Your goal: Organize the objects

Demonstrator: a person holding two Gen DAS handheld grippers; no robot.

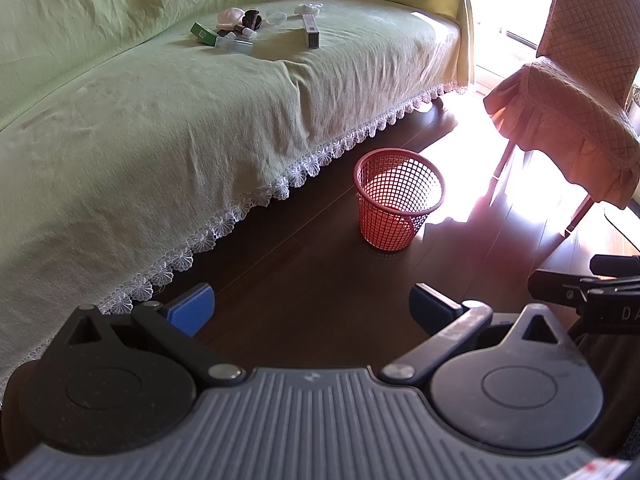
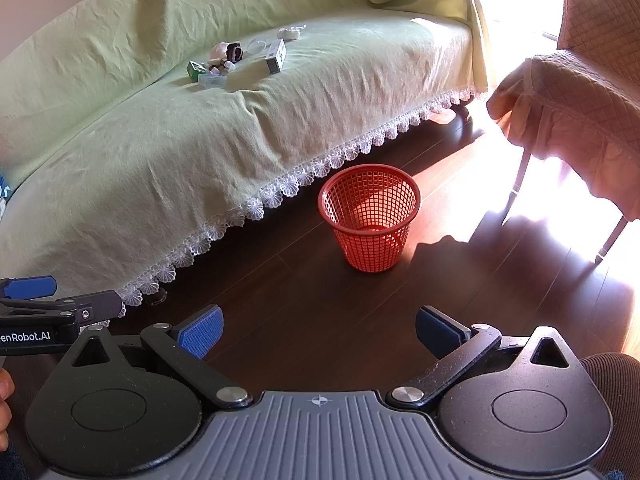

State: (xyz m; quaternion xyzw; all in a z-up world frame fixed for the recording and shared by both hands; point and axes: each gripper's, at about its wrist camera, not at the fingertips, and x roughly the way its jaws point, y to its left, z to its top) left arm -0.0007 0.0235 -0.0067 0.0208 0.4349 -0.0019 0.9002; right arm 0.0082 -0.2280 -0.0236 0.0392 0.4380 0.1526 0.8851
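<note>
Small clutter on the sofa: too small for most pieces to be identified; a green box and a long carton are made out, print unreadable. Sofa: cut off at the left edge. Quilted chair: top and right side cropped; window area washed out by glare. Right claw: only partly seen at the frame edge, lettering truncated.
</note>
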